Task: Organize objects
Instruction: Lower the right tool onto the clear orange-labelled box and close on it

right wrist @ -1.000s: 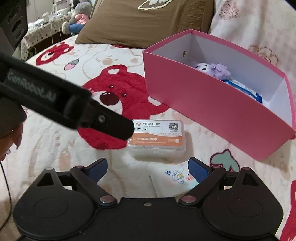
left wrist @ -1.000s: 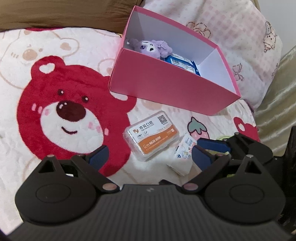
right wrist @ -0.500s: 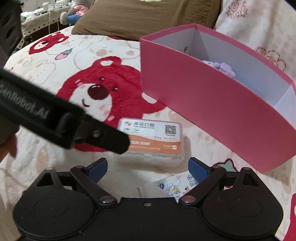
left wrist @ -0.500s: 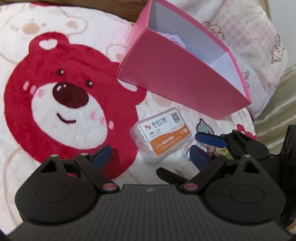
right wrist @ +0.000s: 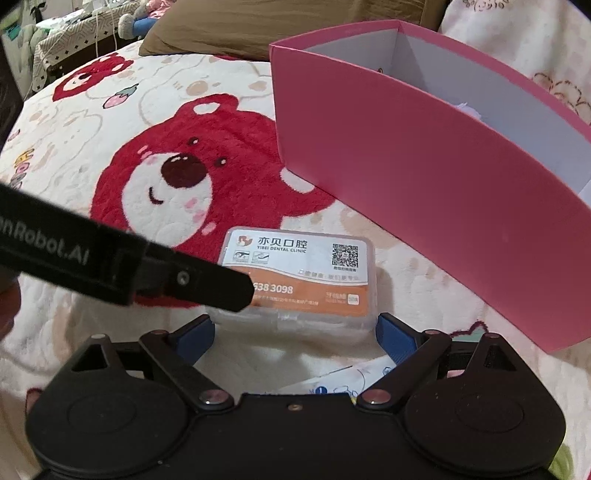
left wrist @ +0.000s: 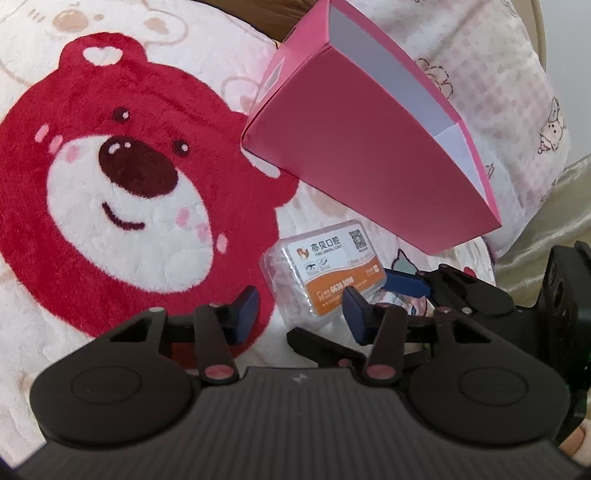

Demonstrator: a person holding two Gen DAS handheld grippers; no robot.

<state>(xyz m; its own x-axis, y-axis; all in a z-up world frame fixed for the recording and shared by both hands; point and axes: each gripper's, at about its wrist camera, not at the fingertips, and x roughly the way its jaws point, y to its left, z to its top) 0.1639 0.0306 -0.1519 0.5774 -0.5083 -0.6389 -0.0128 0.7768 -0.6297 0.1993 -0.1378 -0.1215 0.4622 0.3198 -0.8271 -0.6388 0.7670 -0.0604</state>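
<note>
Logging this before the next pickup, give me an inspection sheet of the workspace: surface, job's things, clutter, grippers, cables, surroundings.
Surface: plush bear blanket.
Job's things: clear dental clinic box lying flat beside the pink box; small printed packet under the right gripper.
Clutter: nothing seen.
Grippers: left gripper open beside the dental box; right gripper open, fingers flanking its near edge.
Cables: white cord far off.
Surroundings: brown pillow, pink patterned pillow.

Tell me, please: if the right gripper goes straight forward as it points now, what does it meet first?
Most likely the clear dental floss box: it lies on the blanket directly ahead of the open right gripper. The pink box stands further behind, to the right. Depth is uncertain.
</note>
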